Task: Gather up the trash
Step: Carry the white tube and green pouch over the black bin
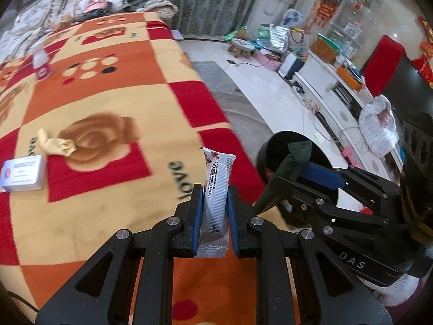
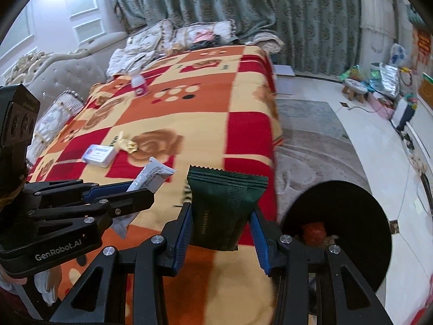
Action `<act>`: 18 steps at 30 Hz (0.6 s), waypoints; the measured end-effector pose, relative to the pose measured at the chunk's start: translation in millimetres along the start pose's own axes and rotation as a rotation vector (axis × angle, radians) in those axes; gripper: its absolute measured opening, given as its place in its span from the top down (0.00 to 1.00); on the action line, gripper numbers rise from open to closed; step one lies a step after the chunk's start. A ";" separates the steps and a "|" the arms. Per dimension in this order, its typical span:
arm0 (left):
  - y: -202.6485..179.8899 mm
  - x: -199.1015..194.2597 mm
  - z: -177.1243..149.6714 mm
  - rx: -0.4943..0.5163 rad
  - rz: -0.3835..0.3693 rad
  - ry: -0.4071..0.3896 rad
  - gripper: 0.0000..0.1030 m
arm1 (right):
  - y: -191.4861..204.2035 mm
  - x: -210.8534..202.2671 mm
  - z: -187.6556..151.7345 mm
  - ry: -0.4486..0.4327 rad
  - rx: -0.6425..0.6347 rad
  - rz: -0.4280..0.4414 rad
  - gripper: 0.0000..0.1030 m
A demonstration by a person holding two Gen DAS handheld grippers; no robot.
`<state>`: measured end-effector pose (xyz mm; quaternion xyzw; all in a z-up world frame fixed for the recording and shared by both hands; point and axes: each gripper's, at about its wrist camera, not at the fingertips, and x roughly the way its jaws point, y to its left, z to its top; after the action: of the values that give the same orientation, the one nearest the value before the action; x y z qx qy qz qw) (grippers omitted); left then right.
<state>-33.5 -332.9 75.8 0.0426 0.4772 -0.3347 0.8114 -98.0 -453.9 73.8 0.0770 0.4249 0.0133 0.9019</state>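
My left gripper [image 1: 215, 197] is shut on a white and red snack wrapper [image 1: 216, 189], held above the checked blanket [image 1: 108, 103]; it also shows in the right wrist view [image 2: 148, 181]. My right gripper [image 2: 222, 216] is shut on a dark green packet [image 2: 224, 205], near the blanket's right edge; the packet also shows in the left wrist view [image 1: 286, 168]. A black round bin [image 2: 338, 230] stands on the floor just right of the bed, with some trash inside. A crumpled yellow paper [image 1: 56, 143], a small white box [image 1: 23, 173] and a white bottle with a pink label [image 1: 42, 63] lie on the blanket.
Pillows [image 2: 167, 38] and a tufted headboard [image 2: 67, 67] are at the far end of the bed. A grey rug [image 2: 305, 140] lies beside the bed. A white cabinet with clutter [image 1: 333, 81], a stool [image 1: 240, 46] and bags line the right wall.
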 end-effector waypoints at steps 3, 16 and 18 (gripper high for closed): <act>-15.3 9.8 4.5 0.018 -0.023 0.014 0.85 | -16.0 -4.0 -3.6 0.001 0.023 -0.021 0.61; -73.0 48.1 23.6 0.070 -0.132 0.069 0.85 | -86.4 -13.6 -24.6 0.024 0.120 -0.110 0.61; -79.0 52.0 23.9 0.073 -0.144 0.076 0.85 | -93.8 -13.1 -27.5 0.029 0.131 -0.118 0.61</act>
<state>-45.1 -429.3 66.8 0.0504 0.4968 -0.4075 0.7646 -131.5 -544.2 52.5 0.1104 0.4418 -0.0666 0.8878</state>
